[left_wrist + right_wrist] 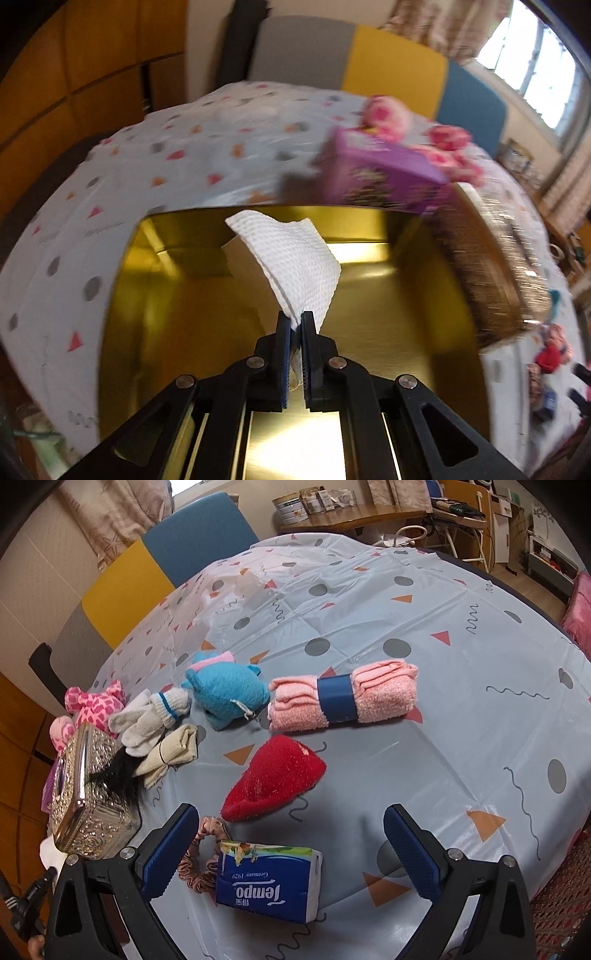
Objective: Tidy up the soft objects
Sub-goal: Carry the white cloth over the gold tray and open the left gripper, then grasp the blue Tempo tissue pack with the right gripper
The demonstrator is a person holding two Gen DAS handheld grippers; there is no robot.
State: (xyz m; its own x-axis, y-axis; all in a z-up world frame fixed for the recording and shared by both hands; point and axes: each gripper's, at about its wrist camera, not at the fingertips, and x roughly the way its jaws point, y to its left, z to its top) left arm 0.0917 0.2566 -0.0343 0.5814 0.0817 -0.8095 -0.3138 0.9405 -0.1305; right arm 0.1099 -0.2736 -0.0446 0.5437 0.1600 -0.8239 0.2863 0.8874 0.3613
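White tissue (291, 266) hung clamped in my left gripper (294, 325), above the gold tin (369, 295). My right gripper (291, 849) stood apart over the Tempo pack (267, 878), well away from that tin.

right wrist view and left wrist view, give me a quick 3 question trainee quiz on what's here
1. True or false: the right gripper is shut on the Tempo tissue pack.
2. What does the left gripper hold? A) red knit hat B) white waffle cloth C) pink scrunchie
3. What circles the rolled pink towel?

Key:
1. False; its jaws stand wide open above the pack.
2. B; the white waffle cloth is pinched over the gold tin.
3. A blue band.
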